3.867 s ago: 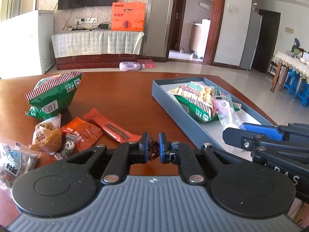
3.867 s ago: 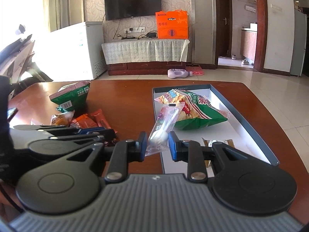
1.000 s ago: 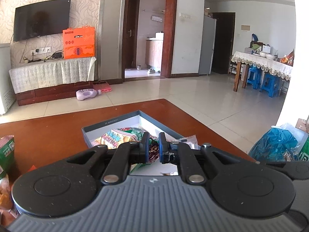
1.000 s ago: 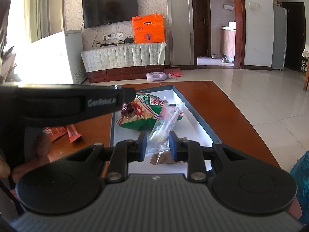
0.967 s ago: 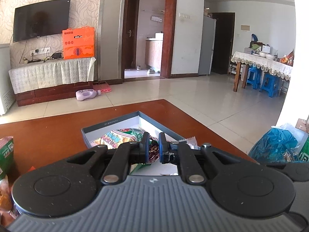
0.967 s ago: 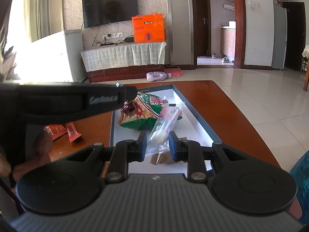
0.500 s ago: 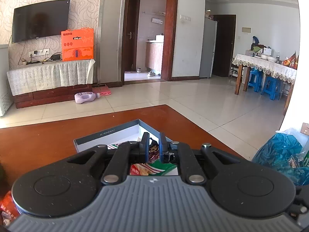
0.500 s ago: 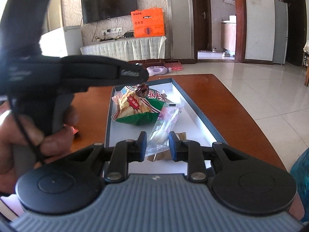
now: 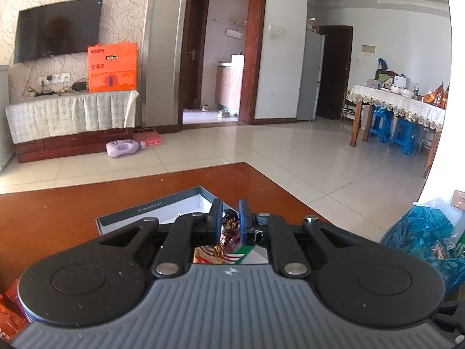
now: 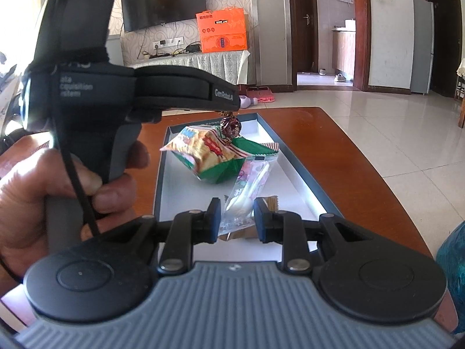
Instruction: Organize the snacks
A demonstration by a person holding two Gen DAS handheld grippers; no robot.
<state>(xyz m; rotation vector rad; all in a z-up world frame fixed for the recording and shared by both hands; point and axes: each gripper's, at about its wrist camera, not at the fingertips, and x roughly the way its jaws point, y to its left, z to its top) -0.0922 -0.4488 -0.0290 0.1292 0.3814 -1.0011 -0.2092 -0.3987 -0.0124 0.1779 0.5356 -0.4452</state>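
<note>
Left gripper clamped on dark foil-wrapped candy above grey tray, right gripper at lower centre pinching clear packet, green chip bag mid-frame

Both views are taken from low over a wooden table, each looking forward along its own gripper's fingers and slightly downward. The left wrist view is held close above the far end of the grey tray and faces a doorway. The right wrist view is set further back — the tray is seen lengthwise. The tray, television wall and orange box are shared.
</note>
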